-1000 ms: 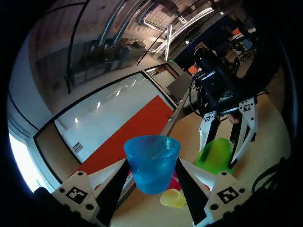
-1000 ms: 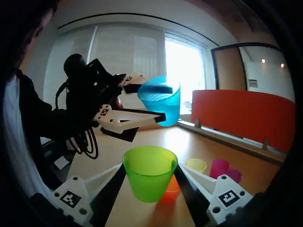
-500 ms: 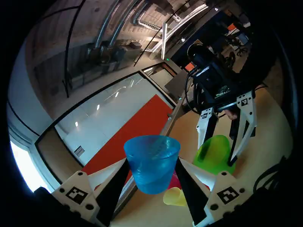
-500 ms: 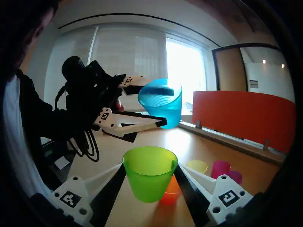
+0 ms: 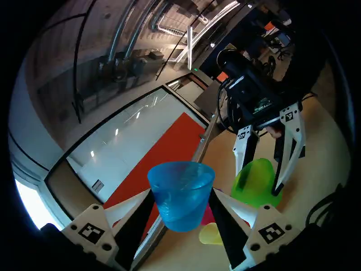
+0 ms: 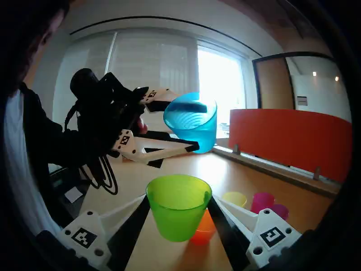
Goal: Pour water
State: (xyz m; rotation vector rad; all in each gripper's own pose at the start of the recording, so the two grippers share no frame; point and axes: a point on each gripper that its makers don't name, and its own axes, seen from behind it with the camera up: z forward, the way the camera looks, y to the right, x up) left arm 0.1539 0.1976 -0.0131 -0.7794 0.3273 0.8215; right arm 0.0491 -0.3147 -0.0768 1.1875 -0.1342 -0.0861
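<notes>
We hold the blue cup above and beyond the green cup, tipped slightly further toward it than a second ago. Our left gripper clamps the blue cup between both fingers; our right gripper clamps the green cup. An orange cup sits just behind the green cup, with a yellow cup and pink cups farther right.

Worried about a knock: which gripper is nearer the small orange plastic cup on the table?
Right. The right gripper, gripping the green plastic cup, hangs directly before the orange cup; the left gripper, holding the blue plastic cup, is raised higher, farther off.
</notes>
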